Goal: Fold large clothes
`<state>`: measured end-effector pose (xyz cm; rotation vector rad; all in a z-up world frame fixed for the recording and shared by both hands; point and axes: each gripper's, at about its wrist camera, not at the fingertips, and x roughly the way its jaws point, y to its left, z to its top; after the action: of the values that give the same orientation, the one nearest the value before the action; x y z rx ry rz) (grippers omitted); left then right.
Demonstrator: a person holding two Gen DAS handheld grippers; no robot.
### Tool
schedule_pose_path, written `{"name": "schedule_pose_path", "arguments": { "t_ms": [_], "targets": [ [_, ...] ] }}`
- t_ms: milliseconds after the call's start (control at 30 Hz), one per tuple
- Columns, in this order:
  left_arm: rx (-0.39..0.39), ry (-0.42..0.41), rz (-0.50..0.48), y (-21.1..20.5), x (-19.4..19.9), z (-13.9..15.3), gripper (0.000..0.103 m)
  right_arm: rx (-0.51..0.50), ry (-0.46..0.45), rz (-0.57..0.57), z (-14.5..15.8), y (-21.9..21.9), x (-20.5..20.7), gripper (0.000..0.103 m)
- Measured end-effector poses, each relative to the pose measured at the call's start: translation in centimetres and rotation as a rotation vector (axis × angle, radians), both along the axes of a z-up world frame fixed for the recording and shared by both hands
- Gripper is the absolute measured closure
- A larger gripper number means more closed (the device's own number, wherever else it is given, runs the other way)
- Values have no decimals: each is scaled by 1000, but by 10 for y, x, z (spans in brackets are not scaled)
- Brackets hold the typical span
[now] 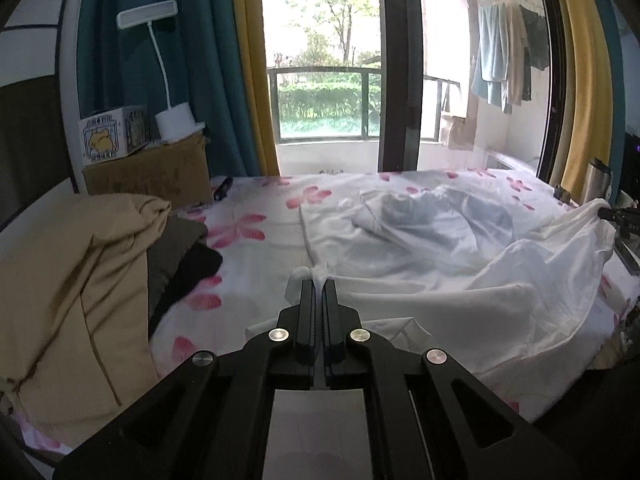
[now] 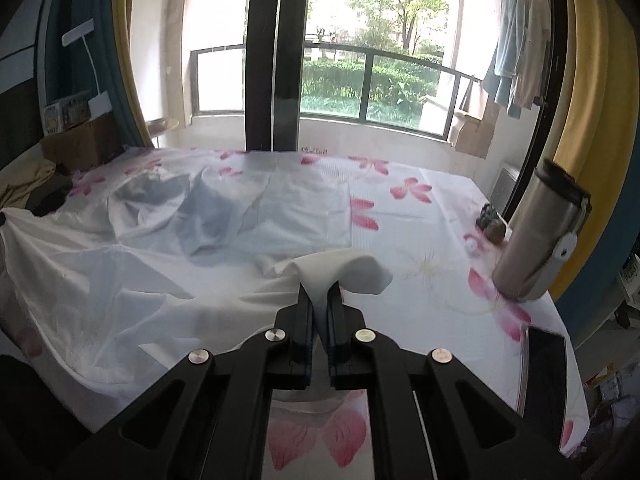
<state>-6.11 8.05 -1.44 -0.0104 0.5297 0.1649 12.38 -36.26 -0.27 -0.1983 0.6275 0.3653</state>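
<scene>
White garment [image 1: 440, 248], large and thin, spread rumpled over the middle of the bed [image 1: 256, 216], far part lying flat toward the window edge, near part lifted off the sheet. Looks light, soft, limp, almost see-through where the daylight comes through; no stiffness at all, so likely to sag and billow between any two held points. Best taken at the hem corners or along a seam, where a doubled edge gives the pads something to bite on.

Left hand-held gripper [image 1: 319, 282] closed tight, a thin pinch of white cloth caught between the jaws. Right hand-held gripper [image 2: 320, 294] closed likewise, jaws nipped on a fold of the same cloth that flops over the tips. Both pinches along the near edge of the bed, well apart, cloth hanging slack between them. Probably the start of a fold: near edge raised, ready to be carried toward the far edge. Risk: such thin cloth slipping free, or dragging the flat part along.

Outward now. Tan and dark clothes [image 1: 92, 272] piled at the left edge of the bed. Steel flask [image 2: 540, 232] upright near the right edge, just beside a dark phone [image 2: 546, 364] at the near right corner. Cardboard box [image 1: 148, 172] with lamp [image 1: 176, 120] beyond the far left corner.
</scene>
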Motion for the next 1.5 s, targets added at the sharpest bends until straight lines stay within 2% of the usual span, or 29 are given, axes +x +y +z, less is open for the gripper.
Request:
{"name": "schedule_pose_path", "arguments": {
  "t_ms": [567,833,967,1133,1367,1500],
  "targets": [
    [-11,-34,43,20,50,20,100,29,-43,-13,25,7,52,98],
    [-40,-59,74,33,84,21,100,58,-33,-42,28,10,86,98],
    [-89,-69,102,44,105,13,100,64,-23,-62,26,15,104,98],
    [-111,-74,115,53,129,8,100,74,-4,-78,22,22,126,98],
    [-111,-35,95,63,170,1,100,90,25,-99,10,27,160,98],
    [-143,2,92,71,196,-7,100,103,42,-101,4,30,178,98]
  ]
}}
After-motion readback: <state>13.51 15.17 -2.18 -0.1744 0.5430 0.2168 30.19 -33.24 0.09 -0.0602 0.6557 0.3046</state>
